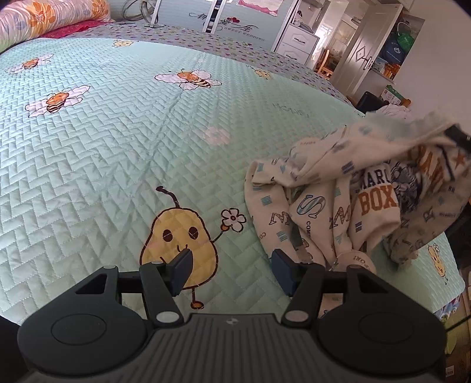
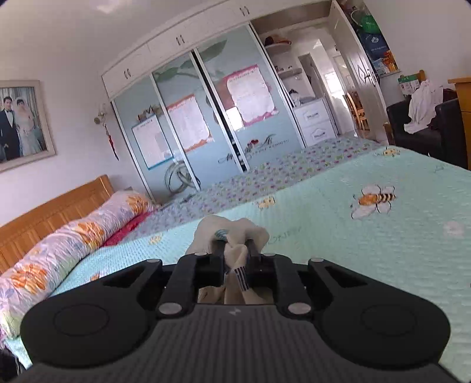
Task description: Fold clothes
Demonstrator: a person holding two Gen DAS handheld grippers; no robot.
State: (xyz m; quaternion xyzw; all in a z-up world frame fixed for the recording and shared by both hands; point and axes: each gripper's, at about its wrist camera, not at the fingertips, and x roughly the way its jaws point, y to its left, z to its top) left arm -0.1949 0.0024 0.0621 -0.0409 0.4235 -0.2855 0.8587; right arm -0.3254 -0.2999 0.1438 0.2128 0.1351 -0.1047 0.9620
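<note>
Bed quilt (image 1: 117, 153) serves as folding surface. Right tongs (image 2: 235, 250) pinch the printed garment (image 1: 338, 200), lifting it crumpled above the quilt's edge; left tongs (image 1: 229, 271) hover spread, empty, beside it.

left wrist: low over bed (image 1: 117, 147), facing across it toward wardrobe (image 1: 235, 17) | right wrist: low, facing headboard (image 2: 44, 209), wardrobe | shared: bed, wardrobe, doorway (image 2: 332, 88)
</note>
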